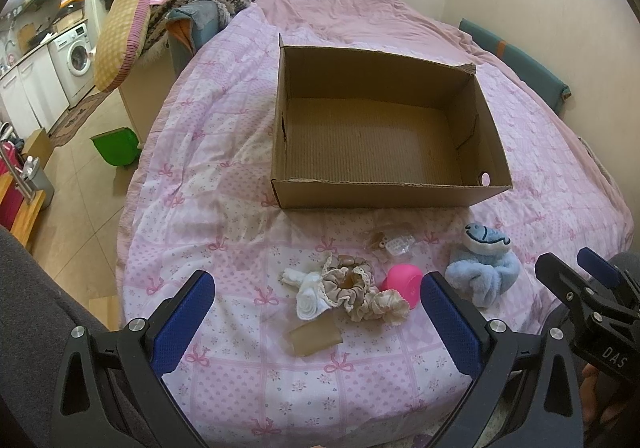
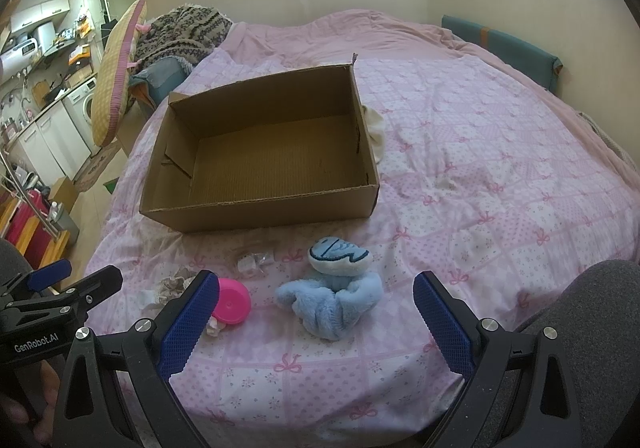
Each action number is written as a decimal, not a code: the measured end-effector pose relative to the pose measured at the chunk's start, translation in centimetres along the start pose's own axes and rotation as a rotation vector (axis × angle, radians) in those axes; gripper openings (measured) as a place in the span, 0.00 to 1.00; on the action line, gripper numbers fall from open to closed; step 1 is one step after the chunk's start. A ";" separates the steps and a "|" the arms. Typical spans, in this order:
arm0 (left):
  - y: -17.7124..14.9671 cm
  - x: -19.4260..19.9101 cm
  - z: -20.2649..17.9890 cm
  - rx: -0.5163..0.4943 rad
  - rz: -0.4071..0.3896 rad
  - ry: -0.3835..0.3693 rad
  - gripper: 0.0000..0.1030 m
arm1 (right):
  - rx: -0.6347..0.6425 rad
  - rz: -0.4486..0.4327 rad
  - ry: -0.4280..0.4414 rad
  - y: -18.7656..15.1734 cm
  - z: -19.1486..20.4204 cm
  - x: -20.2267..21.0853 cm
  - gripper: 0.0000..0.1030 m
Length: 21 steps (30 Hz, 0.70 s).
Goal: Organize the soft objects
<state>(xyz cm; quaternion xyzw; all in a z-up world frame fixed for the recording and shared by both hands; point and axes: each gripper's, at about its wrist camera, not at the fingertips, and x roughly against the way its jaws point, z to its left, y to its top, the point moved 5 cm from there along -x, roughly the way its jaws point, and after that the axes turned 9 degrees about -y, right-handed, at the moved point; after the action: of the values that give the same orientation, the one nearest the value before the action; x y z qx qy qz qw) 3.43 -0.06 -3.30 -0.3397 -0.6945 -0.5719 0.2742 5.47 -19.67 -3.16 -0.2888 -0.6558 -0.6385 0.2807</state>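
Note:
An open, empty cardboard box (image 1: 380, 191) stands on the pink quilted bed; it also shows in the right wrist view (image 2: 256, 213). In front of it lie beige lace scrunchies (image 1: 356, 288), a rolled white cloth (image 1: 310, 298), a pink plastic bowl (image 1: 402, 286), and a blue fluffy fish toy (image 1: 482, 268). My left gripper (image 1: 316, 322) is open and empty just short of the scrunchies. My right gripper (image 2: 316, 322) is open and empty just short of the blue fish toy (image 2: 334, 288), with the pink bowl (image 2: 232, 302) by its left finger.
A clear plastic packet (image 1: 394, 246) and a tan flat piece (image 1: 316, 338) lie among the items. A white cloth (image 2: 376, 131) sits behind the box's right side. Blankets and a yellow cushion (image 1: 128, 19) are piled at the bed's far left. The bed edge drops to the floor at left.

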 end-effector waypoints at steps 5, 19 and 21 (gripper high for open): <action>0.1 0.0 0.0 0.000 -0.001 -0.001 1.00 | -0.001 -0.001 0.000 0.0 0.0 0.0 1.00; 0.1 0.3 0.2 -0.006 -0.007 -0.001 1.00 | -0.001 -0.001 -0.001 0.0 0.0 0.0 1.00; 0.1 0.5 0.1 -0.011 -0.008 0.001 1.00 | 0.000 0.000 -0.001 0.0 0.0 0.0 1.00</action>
<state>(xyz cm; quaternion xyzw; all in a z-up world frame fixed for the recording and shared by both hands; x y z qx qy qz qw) 3.23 0.12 -2.85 -0.3381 -0.6927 -0.5770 0.2701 5.50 -19.68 -3.14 -0.2889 -0.6558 -0.6387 0.2803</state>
